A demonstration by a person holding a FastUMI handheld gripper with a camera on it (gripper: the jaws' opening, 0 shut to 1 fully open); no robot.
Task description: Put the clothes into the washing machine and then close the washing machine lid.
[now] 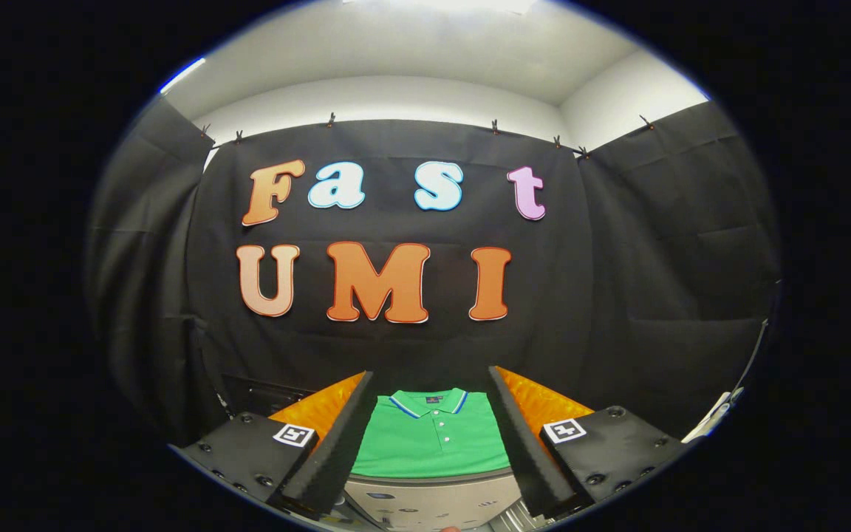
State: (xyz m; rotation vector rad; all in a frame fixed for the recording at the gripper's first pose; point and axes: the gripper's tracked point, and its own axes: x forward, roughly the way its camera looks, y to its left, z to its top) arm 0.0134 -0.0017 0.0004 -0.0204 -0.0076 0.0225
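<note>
Presently: my gripper (pixel 431 436), fingers spread wide and holding nothing; green polo shirt (pixel 431 442), folded flat just ahead between them, beyond the washing machine's (pixel 433 499) near edge (lid state unclear); step: first approach, next descend and pinch the fabric.

No legible writing stands on the things here. The folded green polo shirt with a blue-and-white striped collar (pixel 431 436) carries a small dark emblem inside its neckband, too small to read. Each finger of the open claw (pixel 431 484) bears a square black-and-white coded marker (pixel 294 434) that is a pattern rather than words, and the pale grey washing machine panel (pixel 433 501) below the shirt shows small dark symbols that are too blurred to make out.
</note>
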